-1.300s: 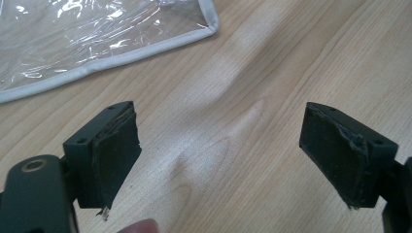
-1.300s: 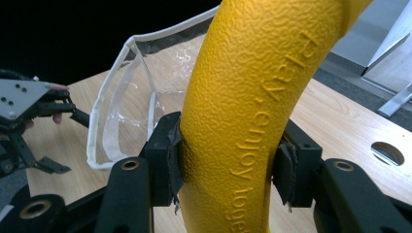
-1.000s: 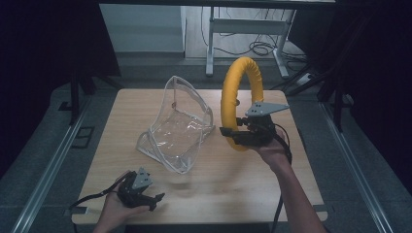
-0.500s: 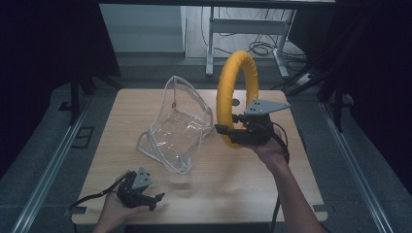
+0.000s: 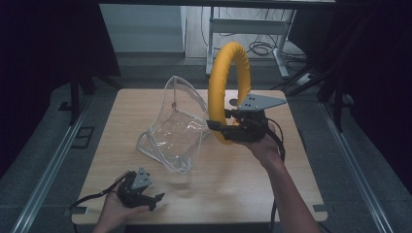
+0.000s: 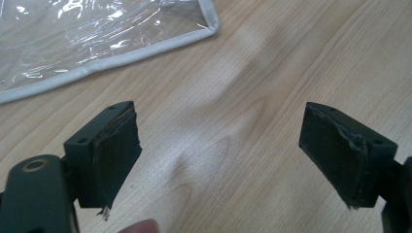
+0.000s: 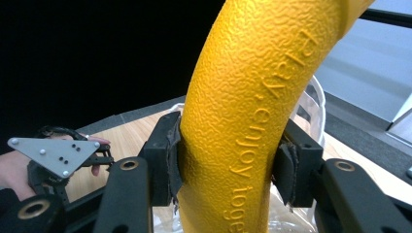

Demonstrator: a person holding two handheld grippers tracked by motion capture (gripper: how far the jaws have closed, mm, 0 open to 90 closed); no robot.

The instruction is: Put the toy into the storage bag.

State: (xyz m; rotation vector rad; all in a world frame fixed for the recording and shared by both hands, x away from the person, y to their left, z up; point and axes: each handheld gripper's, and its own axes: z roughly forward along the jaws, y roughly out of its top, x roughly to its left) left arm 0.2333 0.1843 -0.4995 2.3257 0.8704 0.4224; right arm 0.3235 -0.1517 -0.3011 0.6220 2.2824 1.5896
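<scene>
ring: yellow foam ring (image 5: 226, 87), prob. light, squashy, grippy skin
R grip: right gripper (image 7: 228, 170) clamping low on tube
L grip: left gripper (image 6: 218, 160) gaping wide, holding nothing
bag: clear zip pouch (image 5: 176, 130), floppy

Yellow ring (image 7: 252, 97) — matt, pebbled skin, rubbery or foam-like, raised lettering moulded into it. Right gripper (image 5: 219, 127): matt black plastic jaws, dark pads frayed at the edges, pressed on the ring; flat grey plate on top looks like metal. Left gripper (image 6: 221, 155): same black plastic, pads (image 6: 116, 160) worn and ragged. Clear bag (image 5: 177, 128) — glossy, crinkled transparent plastic with pale fabric-like edging. Table (image 5: 233, 179): light wood grain, smooth, faint sheen
</scene>
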